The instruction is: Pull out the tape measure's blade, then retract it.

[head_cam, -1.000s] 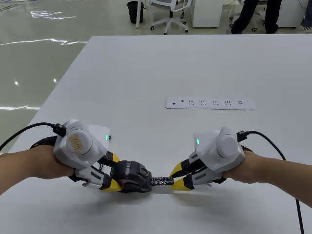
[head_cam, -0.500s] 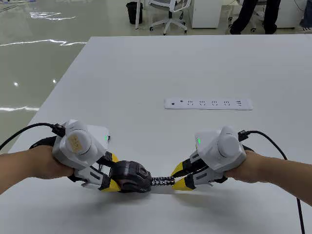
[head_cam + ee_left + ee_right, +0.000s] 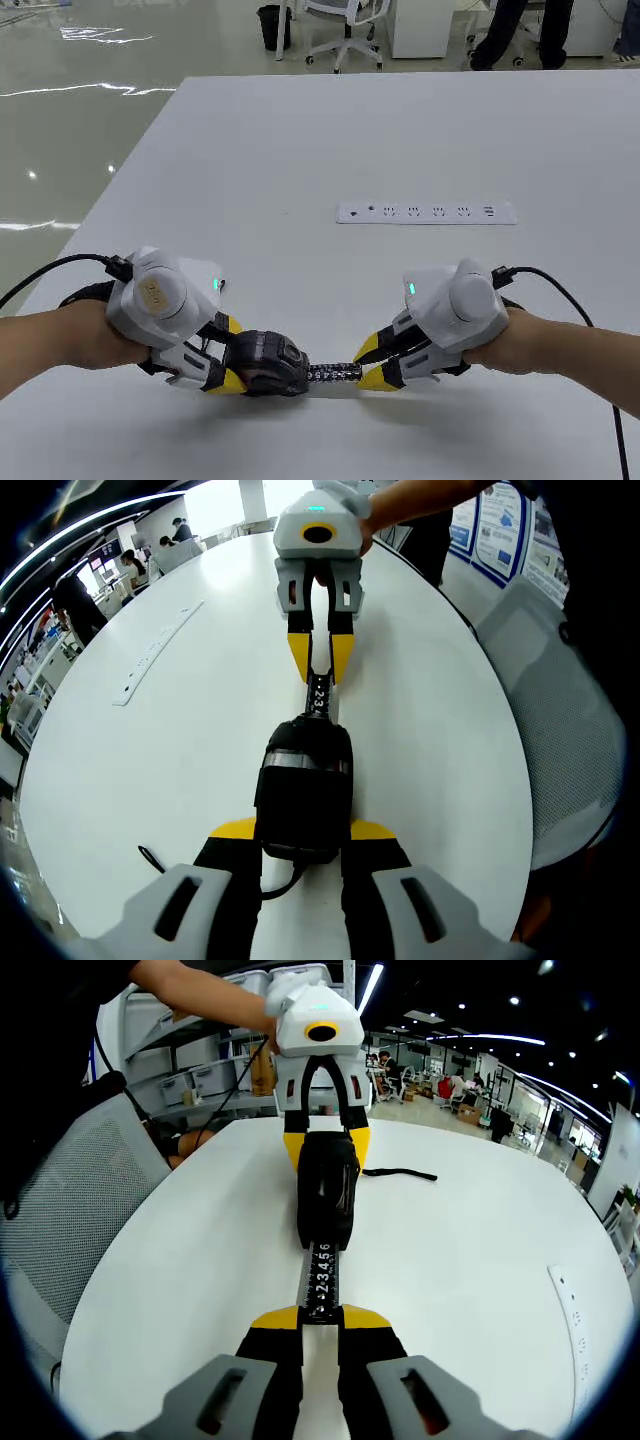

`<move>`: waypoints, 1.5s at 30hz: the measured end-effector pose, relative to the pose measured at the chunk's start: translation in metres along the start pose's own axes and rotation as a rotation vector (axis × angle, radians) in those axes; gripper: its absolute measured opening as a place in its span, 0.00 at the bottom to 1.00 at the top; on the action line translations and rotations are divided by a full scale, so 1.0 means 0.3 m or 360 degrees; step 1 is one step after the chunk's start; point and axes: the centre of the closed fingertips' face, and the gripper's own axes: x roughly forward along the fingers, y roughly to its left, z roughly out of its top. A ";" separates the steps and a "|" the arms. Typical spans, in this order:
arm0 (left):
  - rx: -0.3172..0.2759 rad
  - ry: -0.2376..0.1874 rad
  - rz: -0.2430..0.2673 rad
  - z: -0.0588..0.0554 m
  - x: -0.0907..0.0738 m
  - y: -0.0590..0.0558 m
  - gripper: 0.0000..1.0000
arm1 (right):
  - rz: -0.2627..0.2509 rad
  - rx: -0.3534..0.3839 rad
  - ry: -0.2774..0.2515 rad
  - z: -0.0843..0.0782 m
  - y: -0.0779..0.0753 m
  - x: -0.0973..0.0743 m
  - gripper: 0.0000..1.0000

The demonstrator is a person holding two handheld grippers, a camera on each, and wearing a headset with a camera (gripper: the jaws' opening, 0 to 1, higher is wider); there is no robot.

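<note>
A black tape measure case (image 3: 268, 364) lies on the white table (image 3: 400, 140), and my left gripper (image 3: 228, 352) is shut on it; its yellow-tipped jaws clamp the case (image 3: 304, 785) from both sides. A short length of blade (image 3: 334, 373) with white numerals runs out to the right. My right gripper (image 3: 370, 363) is shut on the blade's end, and the blade (image 3: 320, 1278) shows digits up to 6 between case (image 3: 327, 1190) and jaws. In the left gripper view the right gripper (image 3: 319, 667) faces me across the blade (image 3: 319, 695).
A white power strip (image 3: 428, 212) lies farther back on the table. A black wrist strap (image 3: 398, 1173) trails from the case. Cables run from both grippers. Office chairs (image 3: 350, 25) and people's legs stand beyond the far table edge.
The right gripper has slid slightly to the right, drawing a little more blade out of the case. The left gripper and case stay where they were.
</note>
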 end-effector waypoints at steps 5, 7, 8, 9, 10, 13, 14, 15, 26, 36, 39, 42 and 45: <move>0.0001 0.0003 0.0000 0.000 0.000 0.000 0.25 | 0.0000 0.0002 0.0000 -0.003 0.001 -0.006 0.11; 0.0001 0.0004 0.0000 -0.001 0.000 0.000 0.25 | 0.0000 0.0003 0.0000 -0.004 0.002 -0.008 0.11; 0.0002 0.0006 0.0000 -0.001 0.000 0.000 0.25 | 0.0001 0.0005 0.0000 -0.005 0.004 -0.009 0.11; 0.0003 0.0007 0.0001 -0.001 0.000 0.000 0.25 | 0.0000 0.0004 0.0000 -0.006 0.004 -0.011 0.11; 0.0002 0.0007 0.0000 -0.001 0.000 0.000 0.25 | 0.0000 0.0006 0.0001 -0.007 0.005 -0.012 0.11; 0.0004 0.0010 0.0000 -0.001 -0.001 -0.001 0.25 | -0.0002 0.0004 0.0001 -0.009 0.005 -0.017 0.11; 0.0004 0.0011 0.0000 -0.001 -0.001 -0.001 0.25 | -0.0003 0.0004 0.0001 -0.009 0.005 -0.018 0.11; 0.0003 0.0011 -0.0001 -0.001 -0.001 -0.001 0.25 | -0.0003 0.0009 0.0000 -0.010 0.006 -0.019 0.11; 0.0003 0.0016 0.0000 0.000 -0.004 -0.002 0.25 | 0.0000 0.0018 -0.0007 -0.018 0.011 -0.037 0.11; 0.0003 0.0016 0.0000 -0.001 -0.004 -0.002 0.25 | 0.0003 0.0023 -0.0010 -0.023 0.010 -0.048 0.11; 0.0003 0.0017 0.0000 -0.001 -0.004 -0.001 0.25 | 0.0002 0.0024 -0.0012 -0.025 0.009 -0.052 0.11; 0.0002 0.0016 0.0002 -0.001 -0.004 -0.001 0.25 | 0.0003 0.0025 -0.0013 -0.028 0.010 -0.057 0.11; 0.0002 0.0016 0.0001 -0.001 -0.004 0.000 0.25 | 0.0003 0.0026 -0.0012 -0.031 0.011 -0.061 0.11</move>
